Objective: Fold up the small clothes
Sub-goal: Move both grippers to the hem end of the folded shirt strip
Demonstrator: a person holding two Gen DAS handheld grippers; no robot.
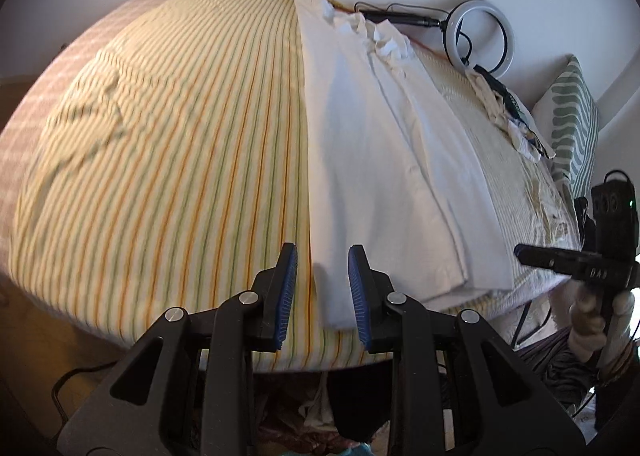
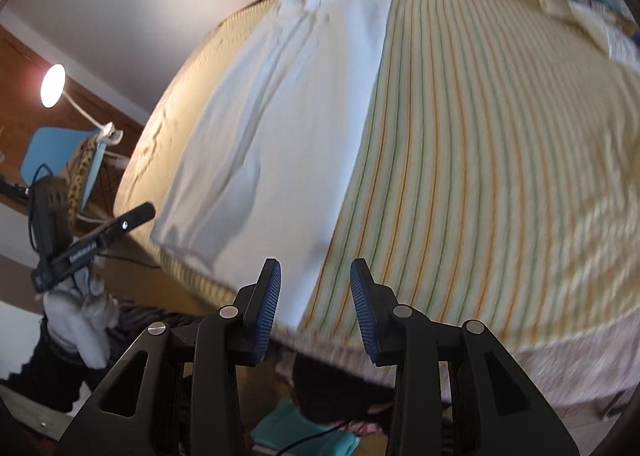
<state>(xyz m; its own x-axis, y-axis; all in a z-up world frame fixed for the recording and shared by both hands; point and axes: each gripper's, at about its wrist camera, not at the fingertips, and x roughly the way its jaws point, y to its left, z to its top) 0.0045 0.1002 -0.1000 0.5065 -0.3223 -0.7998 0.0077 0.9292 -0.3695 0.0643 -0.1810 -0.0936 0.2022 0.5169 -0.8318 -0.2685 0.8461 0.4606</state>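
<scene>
left hand-held gripper (image 1: pixel 322 256) spread, empty | right hand-held gripper (image 2: pixel 316 272) spread, empty | lamp (image 2: pixel 53 85) only right view

Long white cotton garment (image 1: pixel 372 160), folded lengthwise into a narrow band of layered panels. Spread flat along the striped yellow, green and orange bedsheet (image 1: pixel 180 160), parallel to the stripes. Far end bunched and ruffled near the far edge of the bed; near end squared off, reaching the near edge. Mostly smooth, with a few soft lengthwise creases (image 2: pixel 256 144).
</scene>
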